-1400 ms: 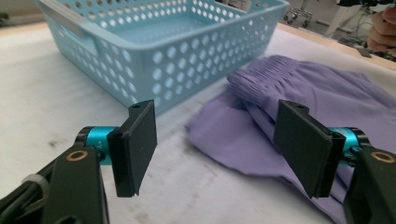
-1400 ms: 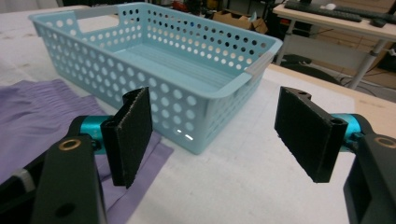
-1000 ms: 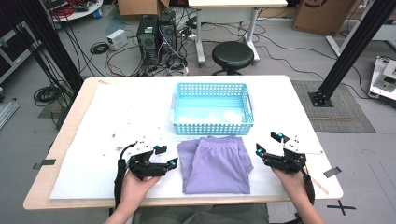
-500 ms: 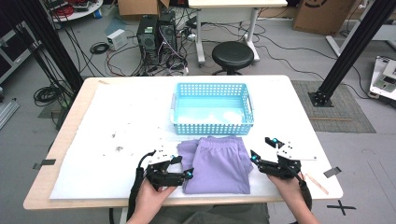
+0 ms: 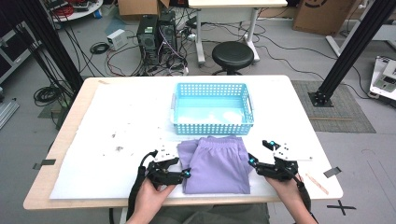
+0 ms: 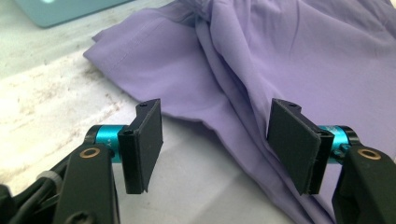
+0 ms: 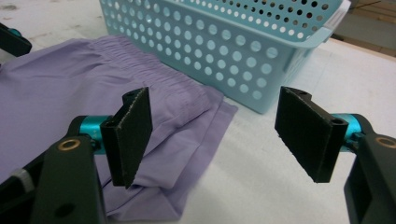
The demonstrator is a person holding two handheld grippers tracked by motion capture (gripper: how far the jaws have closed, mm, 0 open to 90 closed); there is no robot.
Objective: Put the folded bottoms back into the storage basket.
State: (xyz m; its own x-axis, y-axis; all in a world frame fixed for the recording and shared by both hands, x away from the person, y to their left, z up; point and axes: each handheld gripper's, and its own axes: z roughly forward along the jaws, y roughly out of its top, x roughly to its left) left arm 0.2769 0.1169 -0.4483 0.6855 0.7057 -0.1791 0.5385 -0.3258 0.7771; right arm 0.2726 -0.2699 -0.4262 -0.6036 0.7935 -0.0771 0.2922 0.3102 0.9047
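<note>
- Since the first of the earlier frames, the left gripper (image 5: 185, 173) has slid in across the white table cover (image 5: 116, 121) from well left of the purple shorts (image 5: 215, 163) to their left edge, so its tips are now at the hem.
- Its jaws have just been closing a little; in the left gripper view they stand apart with the near edge of the shorts (image 6: 280, 65) running between them, and the pads do not yet press on the cloth.
- The right gripper (image 5: 252, 162) has edged in to the shorts' right side; in the right gripper view its jaws are spread wide, the folded right edge of the shorts (image 7: 187, 135) lying under the left one, nothing clamped.
- I judge this to be the moment before a two-sided pinch: each side lined up on an edge of the garment, the lift or fold still to come.
- The shorts lie flat at the near middle of the table, waistband toward the blue basket (image 5: 212, 123), which sits just beyond them, perhaps touching; the high view is too coarse to say.
- The basket looks empty, though glare on its floor makes that uncertain.
- Dark specks (image 5: 116, 148) dot the cover to the left, well clear of the work.
- Nothing stands between either gripper and the cloth; only the basket's near wall crowds any forward push.
</note>
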